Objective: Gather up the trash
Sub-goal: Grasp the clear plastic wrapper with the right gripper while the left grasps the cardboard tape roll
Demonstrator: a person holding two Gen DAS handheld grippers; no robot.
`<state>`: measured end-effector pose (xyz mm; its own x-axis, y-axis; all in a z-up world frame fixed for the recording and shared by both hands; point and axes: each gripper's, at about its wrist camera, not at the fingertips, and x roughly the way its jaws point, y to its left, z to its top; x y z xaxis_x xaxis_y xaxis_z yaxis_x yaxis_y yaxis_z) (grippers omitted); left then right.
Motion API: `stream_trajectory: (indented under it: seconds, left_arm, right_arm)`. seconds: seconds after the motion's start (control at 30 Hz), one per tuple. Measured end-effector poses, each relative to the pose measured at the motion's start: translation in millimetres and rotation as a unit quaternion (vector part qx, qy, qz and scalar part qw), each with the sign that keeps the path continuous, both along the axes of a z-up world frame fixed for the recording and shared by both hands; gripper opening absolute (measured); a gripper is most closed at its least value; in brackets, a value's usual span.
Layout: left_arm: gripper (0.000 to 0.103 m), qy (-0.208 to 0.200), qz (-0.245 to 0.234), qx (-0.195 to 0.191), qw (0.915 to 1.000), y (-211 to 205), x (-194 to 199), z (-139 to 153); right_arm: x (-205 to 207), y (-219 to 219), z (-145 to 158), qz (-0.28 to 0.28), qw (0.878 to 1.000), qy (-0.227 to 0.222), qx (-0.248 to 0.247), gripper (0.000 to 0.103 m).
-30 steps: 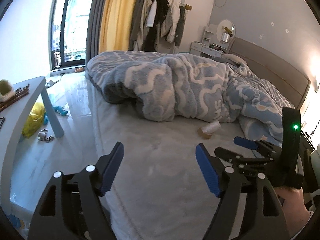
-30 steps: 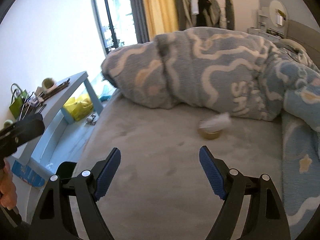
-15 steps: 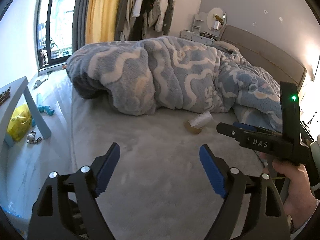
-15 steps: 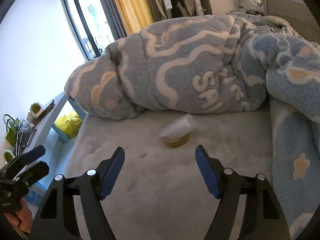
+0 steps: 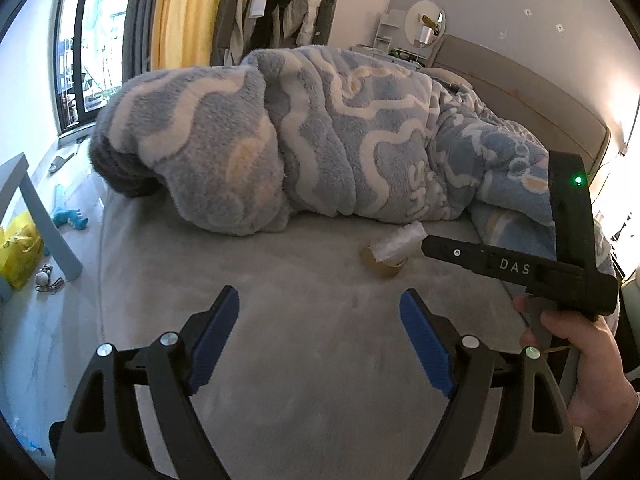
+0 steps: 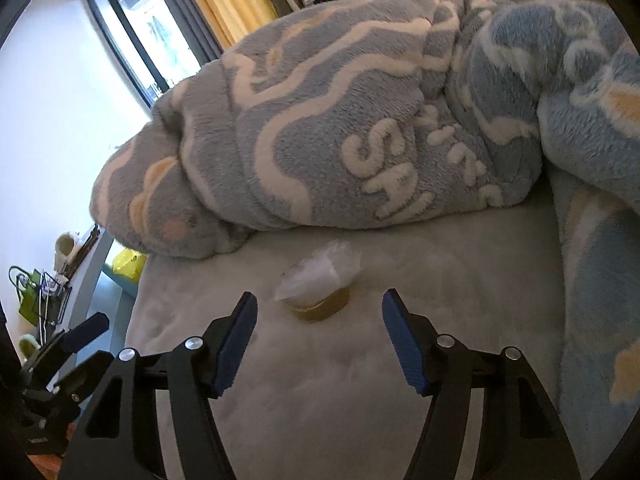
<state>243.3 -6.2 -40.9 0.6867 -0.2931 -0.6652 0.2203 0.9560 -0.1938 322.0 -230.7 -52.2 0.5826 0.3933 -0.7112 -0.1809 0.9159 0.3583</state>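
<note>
A brown tape roll with a crumpled clear plastic wrapper on top lies on the grey bed sheet, just in front of the rolled blue blanket. My right gripper is open and empty, its tips a short way before the roll, which sits between the finger lines. The roll and wrapper also show in the left wrist view. My left gripper is open and empty, lower on the sheet, with the right gripper's body to its right.
The blue patterned blanket covers most of the bed up to the headboard. A grey side table, a yellow bag and small toys lie on the floor at left. A window and clothes rack stand behind.
Both grippers have moved forward over the bed toward the tape roll. The right gripper is now much closer to it. Both stay open.
</note>
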Motion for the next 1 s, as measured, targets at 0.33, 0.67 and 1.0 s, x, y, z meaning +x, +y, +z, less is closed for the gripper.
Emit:
stream_trajectory:
  seconds: [0.33, 0.67, 1.0]
  left_arm:
    - [0.086, 0.016, -0.019, 0.006, 0.9997, -13, 32, -22]
    - [0.086, 0.032, -0.039, -0.012, 0.9987, -28, 56, -34]
    - [0.087, 0.037, -0.055, -0.01, 0.9977, -53, 74, -37]
  right_arm:
    - [30, -1, -16, 0.007, 1.0, 0.019, 0.016, 0.057]
    - [47, 5, -23, 0.03, 0.999, 0.024, 0.007, 0.039]
    - [50, -4, 0, 0.049, 0.998, -0.01, 0.027, 0.036]
